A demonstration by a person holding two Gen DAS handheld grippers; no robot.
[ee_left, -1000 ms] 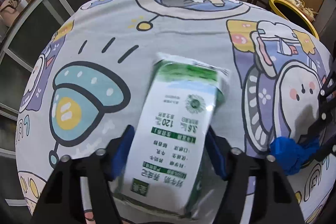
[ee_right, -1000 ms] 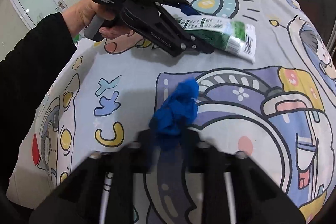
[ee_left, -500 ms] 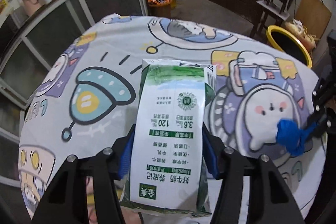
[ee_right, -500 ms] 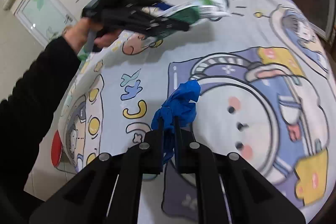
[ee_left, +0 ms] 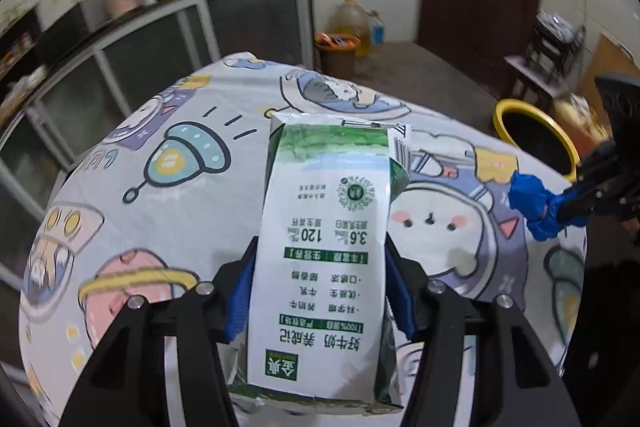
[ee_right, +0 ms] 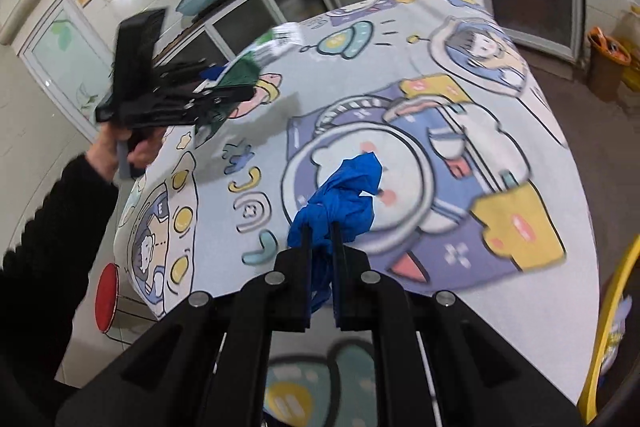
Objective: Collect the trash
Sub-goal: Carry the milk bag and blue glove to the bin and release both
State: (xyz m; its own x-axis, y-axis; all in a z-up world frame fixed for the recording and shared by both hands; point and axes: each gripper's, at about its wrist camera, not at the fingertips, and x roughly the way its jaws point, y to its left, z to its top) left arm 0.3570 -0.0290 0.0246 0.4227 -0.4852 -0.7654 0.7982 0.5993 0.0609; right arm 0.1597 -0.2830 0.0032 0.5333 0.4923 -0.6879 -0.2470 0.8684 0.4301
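Observation:
My left gripper (ee_left: 320, 291) is shut on a flattened green-and-white milk carton (ee_left: 328, 247) and holds it in the air above the table with the cartoon cloth (ee_left: 160, 211). My right gripper (ee_right: 320, 239) is shut on a crumpled blue glove (ee_right: 340, 195), also lifted off the cloth. In the left wrist view the glove (ee_left: 532, 203) and right gripper (ee_left: 560, 203) hang at the right. In the right wrist view the left gripper (ee_right: 236, 95) holds the carton (ee_right: 244, 67) at upper left.
A yellow-rimmed bin (ee_left: 536, 139) stands on the floor beyond the table's right side; its rim also shows in the right wrist view (ee_right: 608, 315). A brown basket (ee_left: 336, 51) and oil jug stand by the cabinets. A red stool (ee_right: 106, 297) sits beside the table.
Both grippers have risen off the table, carrying the carton and the blue glove upward. The right gripper closed fully on the glove.

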